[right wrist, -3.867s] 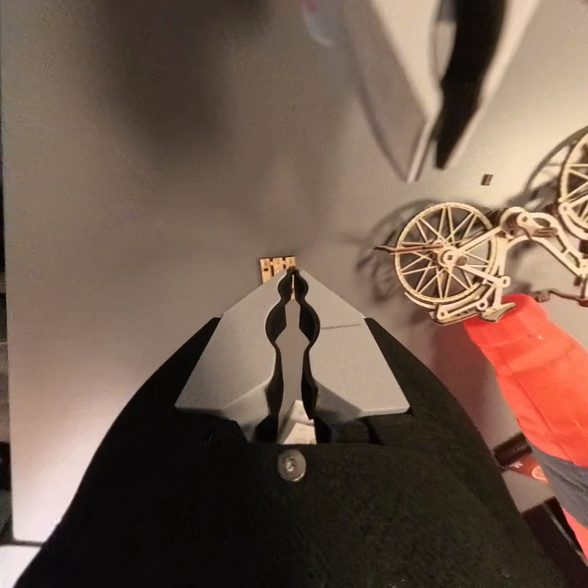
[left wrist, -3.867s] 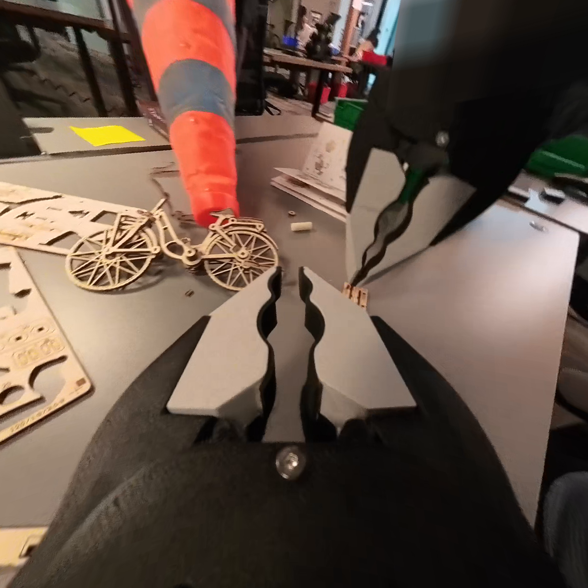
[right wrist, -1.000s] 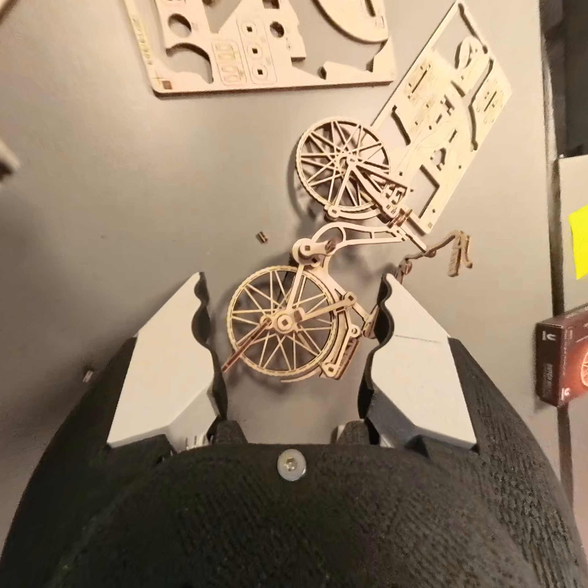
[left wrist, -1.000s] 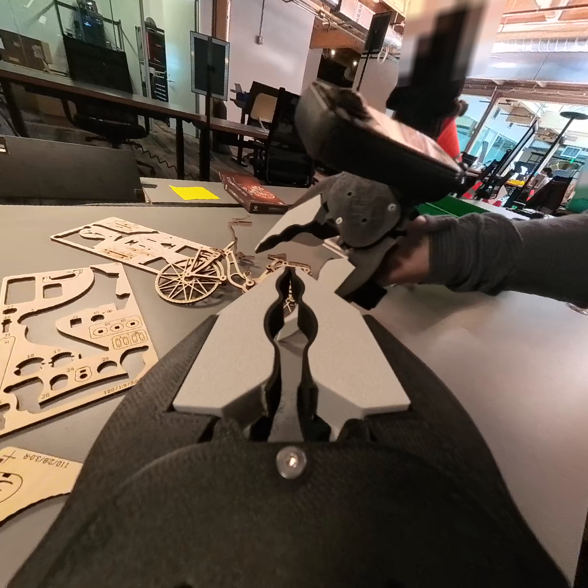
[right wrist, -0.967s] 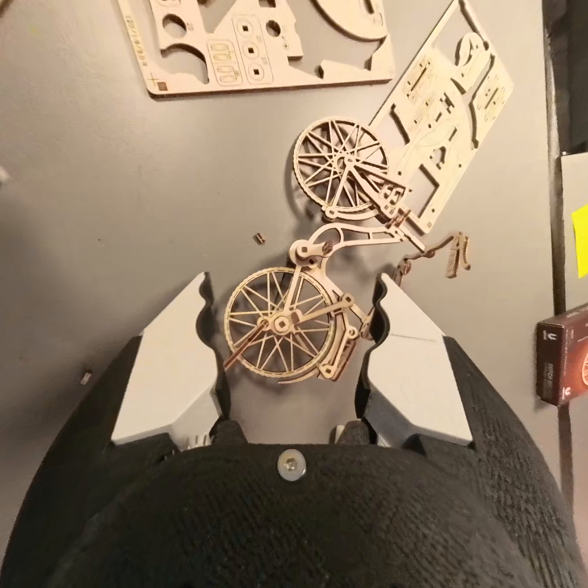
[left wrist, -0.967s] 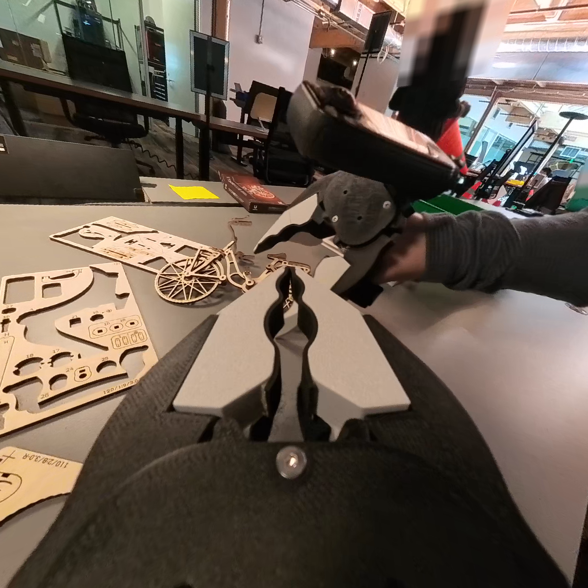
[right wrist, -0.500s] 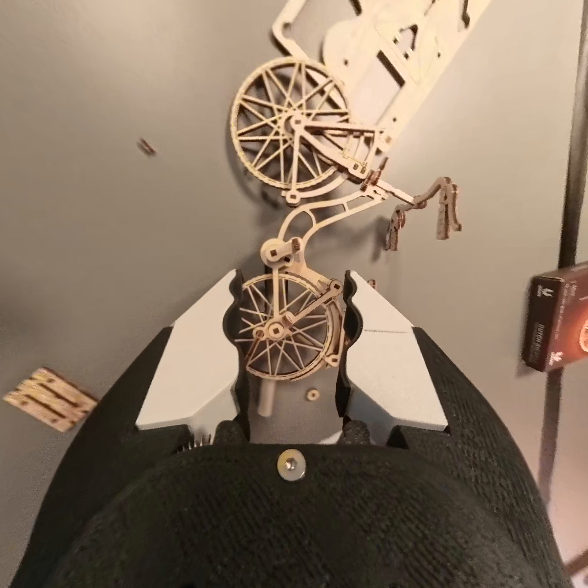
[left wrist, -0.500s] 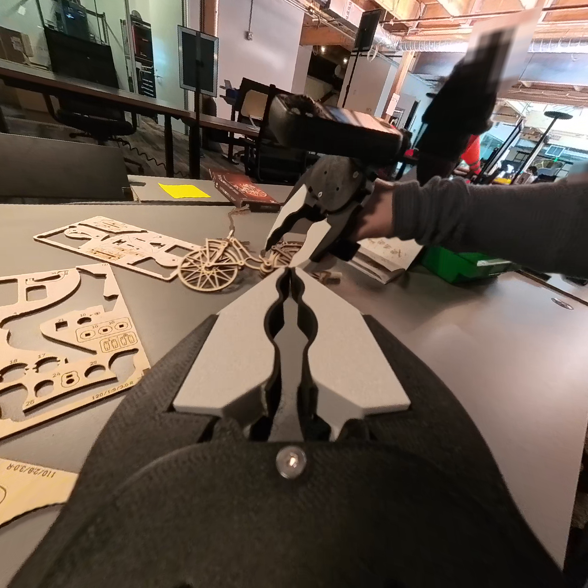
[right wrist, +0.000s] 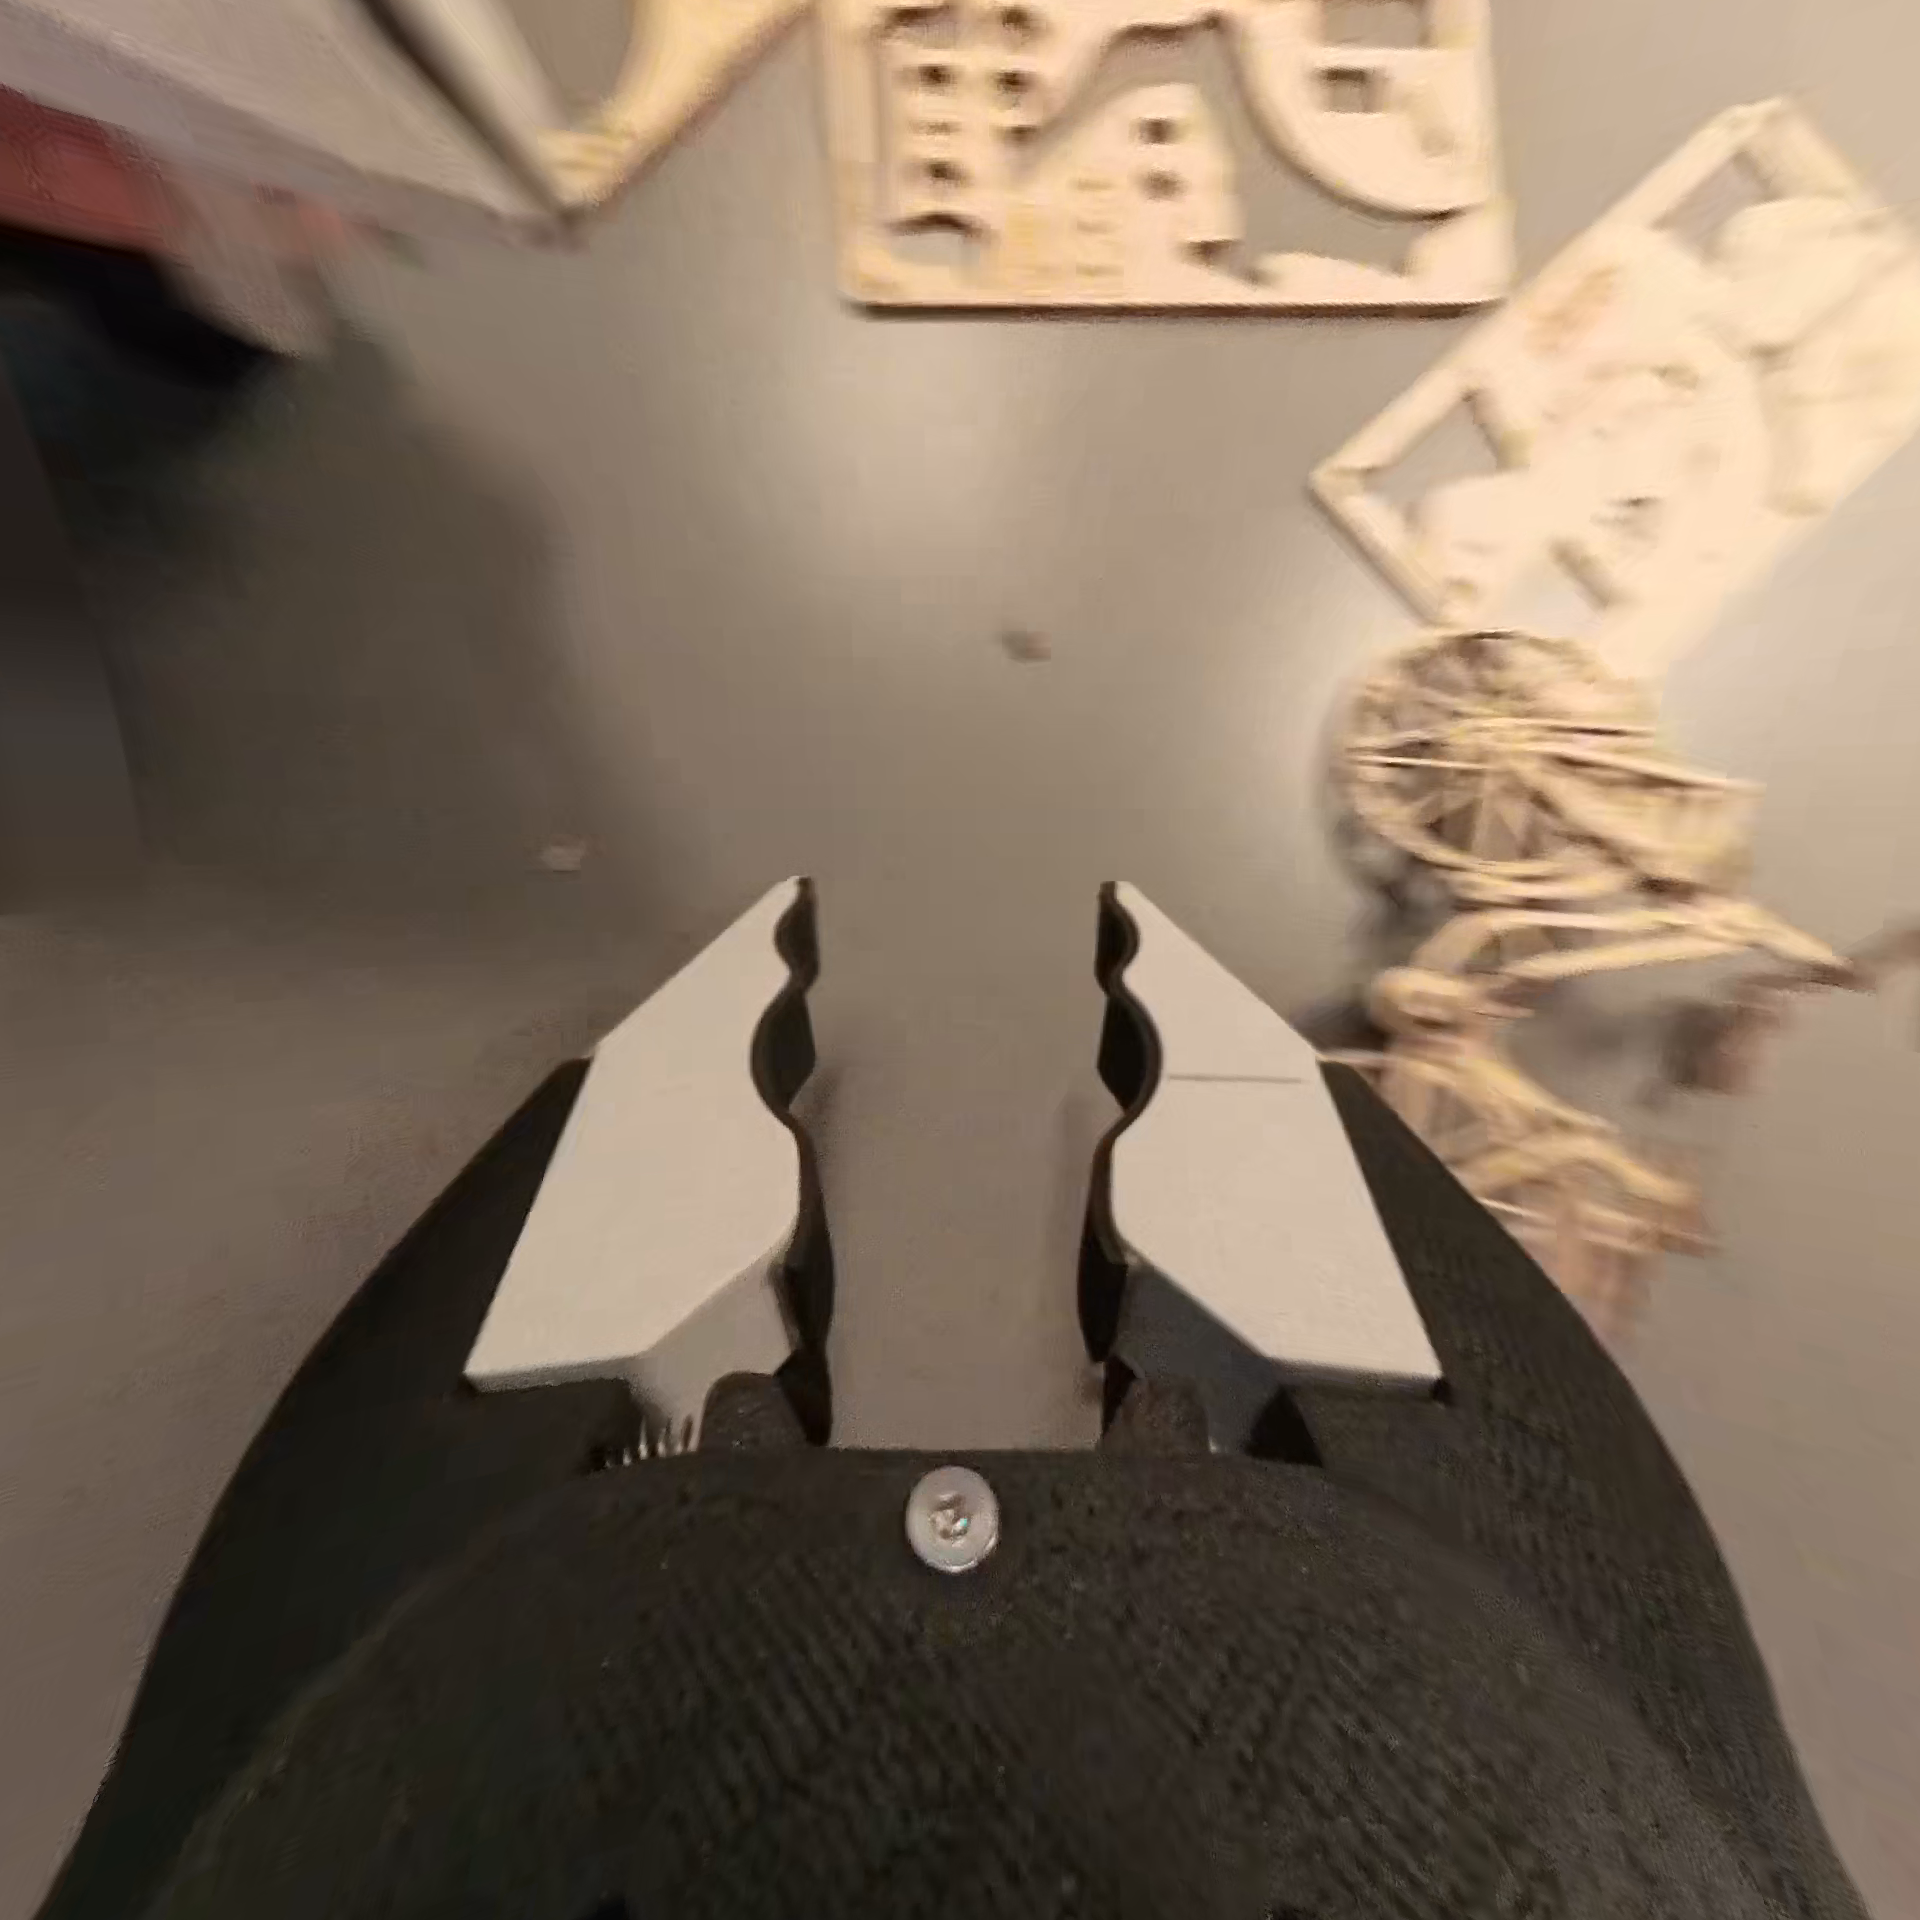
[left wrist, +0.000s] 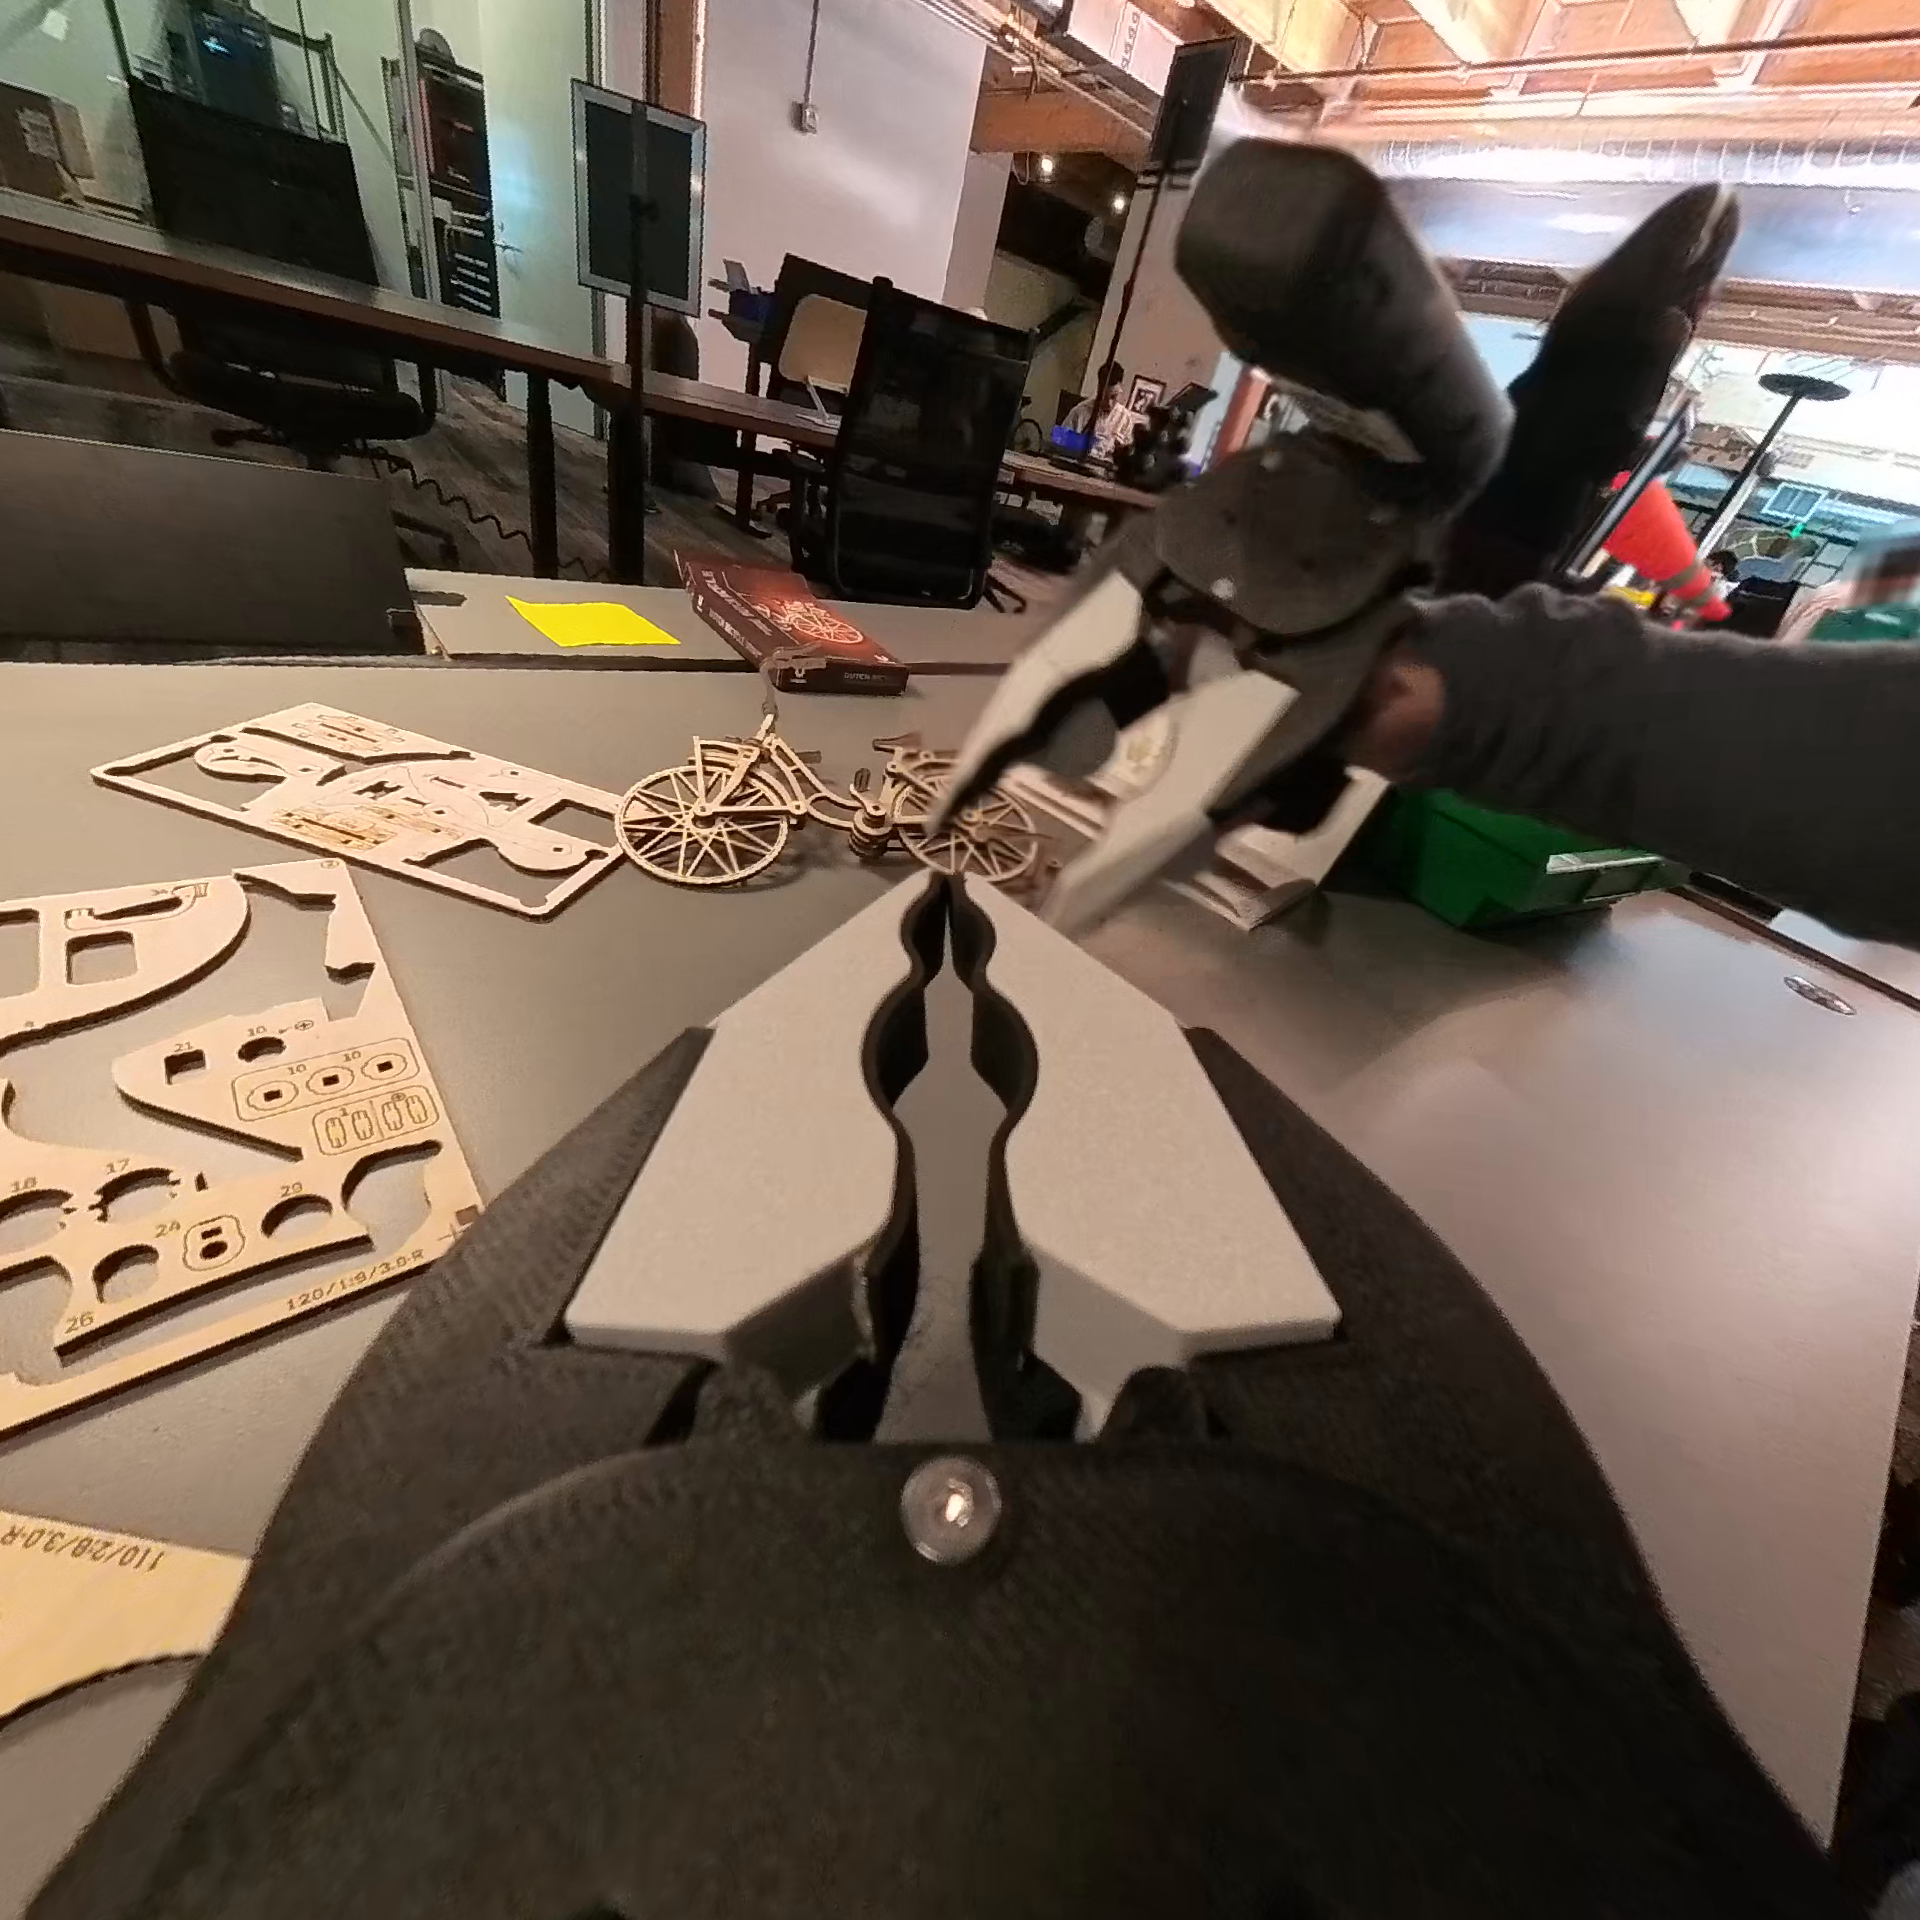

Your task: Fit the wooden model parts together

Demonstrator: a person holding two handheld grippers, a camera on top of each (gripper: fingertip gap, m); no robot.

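Note:
The wooden bicycle model (left wrist: 821, 810) lies on its side on the grey table (left wrist: 1455, 1143), just beyond my left gripper (left wrist: 948, 883). The left gripper is shut, with nothing visible between its tips. My right gripper (right wrist: 956, 894) is open and empty over bare table, and its view is blurred by motion. The bicycle (right wrist: 1507, 935) lies to its right. In the left wrist view the right gripper (left wrist: 1003, 871) hangs tilted down, one fingertip (left wrist: 940, 816) over the bicycle's rear wheel.
Wooden part sheets lie at the left (left wrist: 208, 1091) and behind (left wrist: 353, 800); they also show in the right wrist view (right wrist: 1174, 156). A brown box (left wrist: 790, 623), a yellow note (left wrist: 587, 620), a booklet (left wrist: 1247, 894) and a green bin (left wrist: 1507, 862) lie beyond. Small bits (right wrist: 1023, 644) dot the table. The tips of one gripper are about 10 cm away from the tips of the other. To the bicycle (right wrist: 1507, 935): right tips about 10 cm, left tips about 20 cm.
My right gripper, which straddled the rear wheel half a second ago, has opened wider and swung off it, so the bicycle now lies to its right. The left gripper stays shut.

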